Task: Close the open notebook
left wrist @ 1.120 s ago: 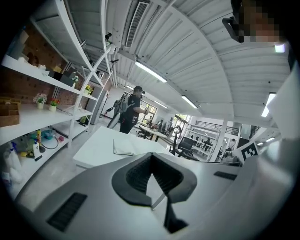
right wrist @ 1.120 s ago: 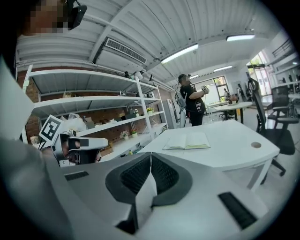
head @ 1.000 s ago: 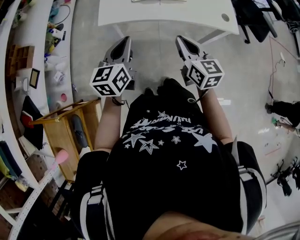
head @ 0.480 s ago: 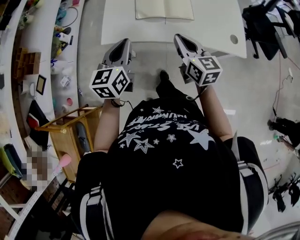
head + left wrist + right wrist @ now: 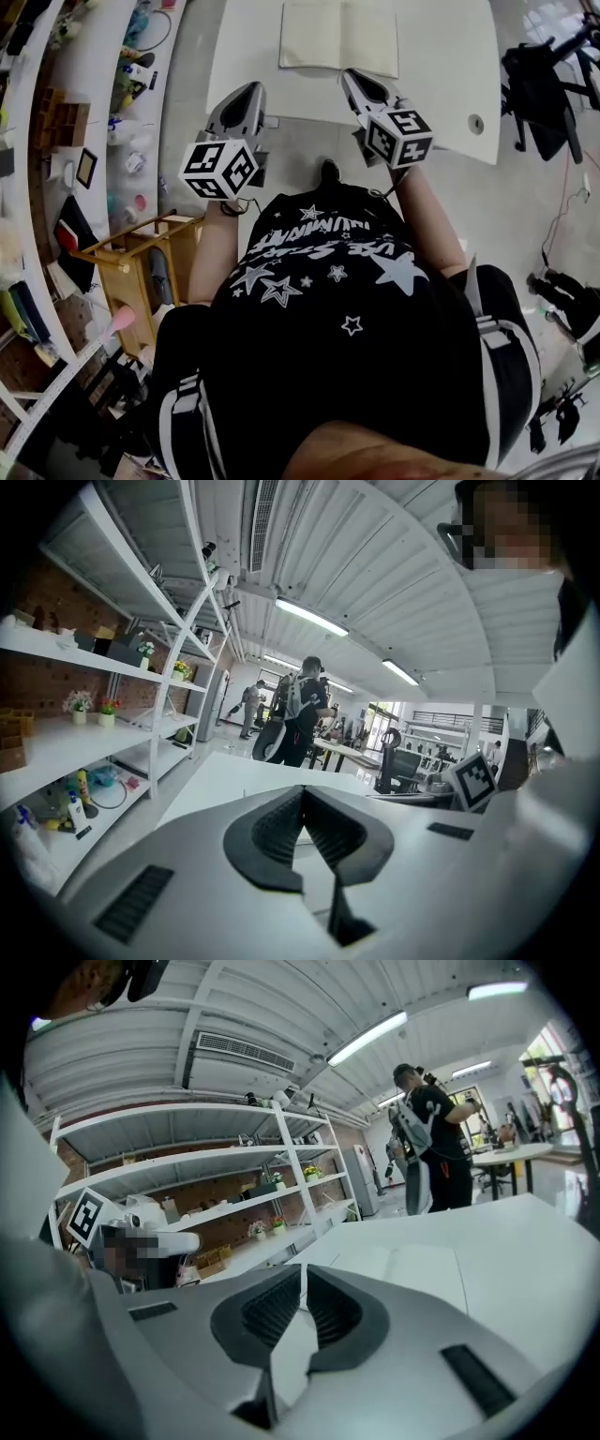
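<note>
Notebook (image 5: 339, 37) open flat | left hand-held gripper (image 5: 247, 91) pressed together, empty | right hand-held gripper (image 5: 355, 79) pressed together, tip near notebook

Notebook (image 5: 339, 36) matt cream paper; table (image 5: 441, 66) smooth, white.

Open-plan lab-office: stocked shelving (image 5: 89, 653), desks (image 5: 349, 754), office chairs (image 5: 405, 764).

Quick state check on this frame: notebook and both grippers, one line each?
notebook: open, lying flat on the white table.
left gripper: jaws together, nothing between them, tip at the table's near edge.
right gripper: jaws together, nothing between them, tip by the notebook's near edge.
</note>
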`<state>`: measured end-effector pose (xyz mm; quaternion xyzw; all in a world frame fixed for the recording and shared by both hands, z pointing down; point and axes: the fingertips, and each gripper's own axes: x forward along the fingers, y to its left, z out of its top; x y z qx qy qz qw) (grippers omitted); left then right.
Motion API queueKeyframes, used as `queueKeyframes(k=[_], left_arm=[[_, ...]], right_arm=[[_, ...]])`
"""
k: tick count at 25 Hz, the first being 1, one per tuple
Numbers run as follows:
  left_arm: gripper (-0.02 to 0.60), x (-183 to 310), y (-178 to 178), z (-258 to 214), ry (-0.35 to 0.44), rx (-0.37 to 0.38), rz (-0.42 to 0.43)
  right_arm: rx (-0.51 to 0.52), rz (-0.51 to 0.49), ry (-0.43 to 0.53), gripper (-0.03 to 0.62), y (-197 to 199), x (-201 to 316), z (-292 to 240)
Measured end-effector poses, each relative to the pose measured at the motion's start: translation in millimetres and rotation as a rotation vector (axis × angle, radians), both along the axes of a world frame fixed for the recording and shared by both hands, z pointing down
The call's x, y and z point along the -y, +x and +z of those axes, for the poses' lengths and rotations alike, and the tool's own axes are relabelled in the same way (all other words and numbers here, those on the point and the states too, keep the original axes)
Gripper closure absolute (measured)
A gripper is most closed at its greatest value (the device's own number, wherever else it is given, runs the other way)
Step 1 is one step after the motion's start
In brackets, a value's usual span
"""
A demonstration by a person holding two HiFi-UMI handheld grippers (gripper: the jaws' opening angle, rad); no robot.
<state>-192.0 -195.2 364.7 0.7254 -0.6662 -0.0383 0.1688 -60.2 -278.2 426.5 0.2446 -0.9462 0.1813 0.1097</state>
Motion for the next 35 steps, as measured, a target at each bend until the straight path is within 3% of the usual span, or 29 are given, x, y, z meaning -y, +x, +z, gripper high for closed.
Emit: queueKeyframes(k=[6, 12, 26, 35], left_arm=[[0.571, 12, -14, -2, 0.006, 0.040, -0.016], [0.571, 21, -55, 15, -0.033, 0.022, -0.033], [0.571, 75, -117, 59, -0.144, 0.003, 0.153], [0.571, 96, -136, 79, -0.189, -0.027, 0.274]], right_arm=[[-0.059, -0.118, 0.001, 0.585, -38, 12, 13], [-0.129, -0.150, -0.007, 0.583, -81, 8, 31], [-0.332, -0.076, -0.102, 0.508, -156, 15, 90], [-0.548, -0.026, -0.124, 0.461, -167, 15, 131]])
